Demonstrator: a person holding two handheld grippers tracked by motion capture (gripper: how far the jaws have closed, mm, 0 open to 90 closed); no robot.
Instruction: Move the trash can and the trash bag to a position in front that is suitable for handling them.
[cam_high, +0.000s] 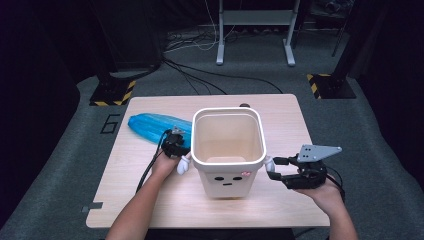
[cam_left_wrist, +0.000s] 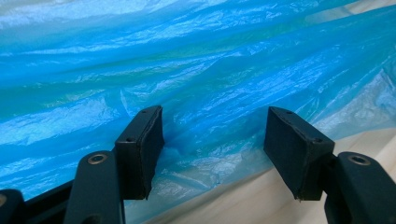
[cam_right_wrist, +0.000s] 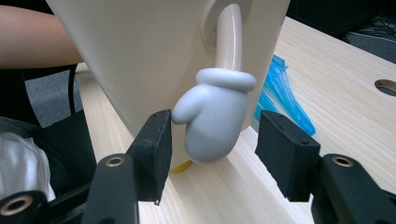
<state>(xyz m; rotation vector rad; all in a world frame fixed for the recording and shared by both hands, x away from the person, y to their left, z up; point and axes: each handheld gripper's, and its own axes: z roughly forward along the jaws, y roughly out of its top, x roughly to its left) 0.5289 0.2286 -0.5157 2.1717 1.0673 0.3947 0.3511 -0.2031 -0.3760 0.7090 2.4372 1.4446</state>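
A cream bin (cam_high: 227, 182) with a small face and two white mitten arms stands open-topped mid-table. Behind its left side lies a crumpled blue plastic bag (cam_high: 150, 126). My left gripper (cam_high: 175, 142) is down at the bag's near edge. In the left gripper view, its open jaws (cam_left_wrist: 215, 140) straddle a fold of the bag (cam_left_wrist: 187, 70), and the pads stand clear of it. My right gripper (cam_high: 274, 167) sits level at the bin's right side. Its jaws (cam_right_wrist: 212, 140) are open around the mitten (cam_right_wrist: 215, 116), and one pad stands close to the thumb. The bin wall (cam_right_wrist: 140, 56) rises just behind.
The light wooden table (cam_high: 150, 200) has a round hole (cam_right_wrist: 386, 86) near its far edge. A tip of the blue bag (cam_right_wrist: 280, 93) pokes past the bin. Beyond the table are a grey carpet, floor cables, a white stand (cam_high: 255, 30) and hazard-striped bases (cam_high: 112, 92).
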